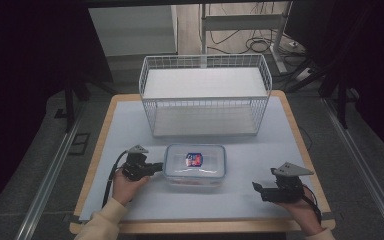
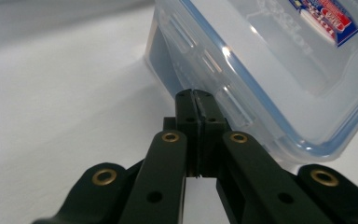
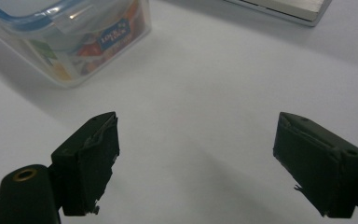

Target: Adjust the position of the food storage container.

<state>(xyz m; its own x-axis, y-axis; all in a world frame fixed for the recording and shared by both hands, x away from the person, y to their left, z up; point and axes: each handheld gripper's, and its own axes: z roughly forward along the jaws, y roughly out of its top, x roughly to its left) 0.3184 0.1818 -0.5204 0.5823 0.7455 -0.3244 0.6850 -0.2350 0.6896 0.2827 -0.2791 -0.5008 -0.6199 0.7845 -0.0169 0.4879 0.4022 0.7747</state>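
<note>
White wire basket (image 1: 205, 95) at 12 o'clock on white table (image 1: 260, 200), clear lidded food container (image 1: 195, 166) at centre, left gripper (image 1: 156, 167) at its 9 o'clock, jaws pressed together, tips at container's side latch, right gripper (image 1: 256, 188) at 4 o'clock, jaws wide, holding nothing

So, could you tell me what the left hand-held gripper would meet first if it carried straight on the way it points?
The left hand-held gripper, jaws shut, points at the clear lidded container. It would probably meet a side clip just under the blue-edged lid; its tips look almost at the wall already, though contact is unclear.
</note>
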